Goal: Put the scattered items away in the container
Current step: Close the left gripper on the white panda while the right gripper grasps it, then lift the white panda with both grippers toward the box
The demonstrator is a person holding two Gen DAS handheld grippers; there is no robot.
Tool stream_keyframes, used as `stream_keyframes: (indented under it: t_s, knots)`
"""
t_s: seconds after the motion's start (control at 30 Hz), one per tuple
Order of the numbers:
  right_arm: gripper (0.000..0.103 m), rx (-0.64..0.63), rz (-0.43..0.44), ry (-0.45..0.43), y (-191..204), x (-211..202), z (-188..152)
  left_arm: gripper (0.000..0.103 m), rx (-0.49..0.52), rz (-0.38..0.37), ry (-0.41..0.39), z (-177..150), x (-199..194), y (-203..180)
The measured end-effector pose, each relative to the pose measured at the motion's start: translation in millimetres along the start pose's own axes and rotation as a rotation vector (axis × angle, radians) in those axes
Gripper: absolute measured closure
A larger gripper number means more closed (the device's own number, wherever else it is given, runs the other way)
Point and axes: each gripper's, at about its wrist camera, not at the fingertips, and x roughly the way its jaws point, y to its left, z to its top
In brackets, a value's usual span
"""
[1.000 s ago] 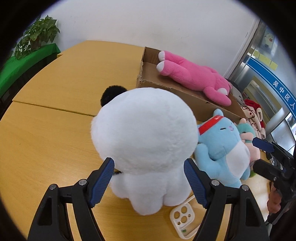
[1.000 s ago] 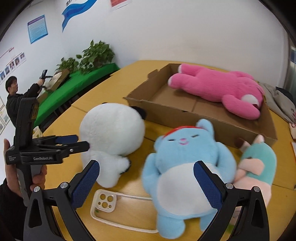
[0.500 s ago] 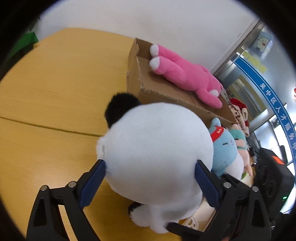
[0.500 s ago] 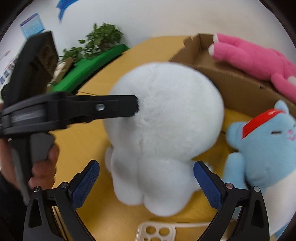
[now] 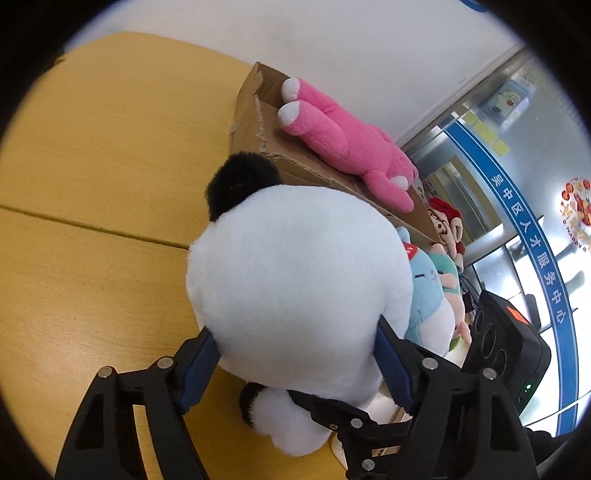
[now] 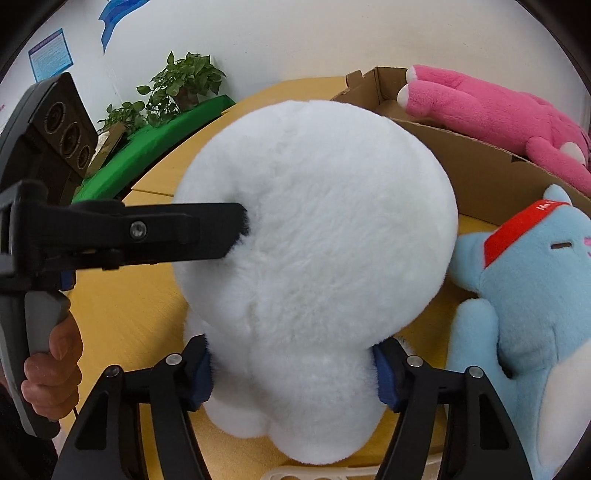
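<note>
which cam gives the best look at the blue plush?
Right wrist. The blue plush shows there with face, red headband and an arm, beside the white plush. In the left wrist view the blue plush is just a sliver behind the white plush.

1. Wall (image 5: 332,48): plain white, behind the table in both views.
2. Table (image 5: 92,155): light wood top, curved far edge, a seam (image 5: 92,225) running across it.
3. Plants (image 6: 184,85): leafy potted greenery against the wall, on a green cloth (image 6: 147,147) beside the table.
4. Posters (image 6: 50,51): a blue sheet on the wall, a blue wave shape (image 6: 114,22) near it.
5. Glass door (image 5: 517,184): metal frame, blue band (image 5: 535,251) with white Chinese characters, round red sticker (image 5: 576,210).
6. Light: bright, even, daylight through the glass.
</note>
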Motion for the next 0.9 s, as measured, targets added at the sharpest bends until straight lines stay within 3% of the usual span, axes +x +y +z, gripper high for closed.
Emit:
stream_keyframes:
  t_s: [0.27,0.57,0.9]
  knots:
    - [0.033,0.002,-0.036,-0.092,7,-45,1,0.029,0.085,0.0,-0.046,2,-24,-42]
    - [0.033,0.029,-0.146,-0.213,6,-113,8,0.029,0.212,-0.027,-0.118,10,-46,-108]
    - [0.033,-0.009,-0.241,-0.381,11,-198,22,0.029,0.374,-0.066,-0.243,24,-86,-184]
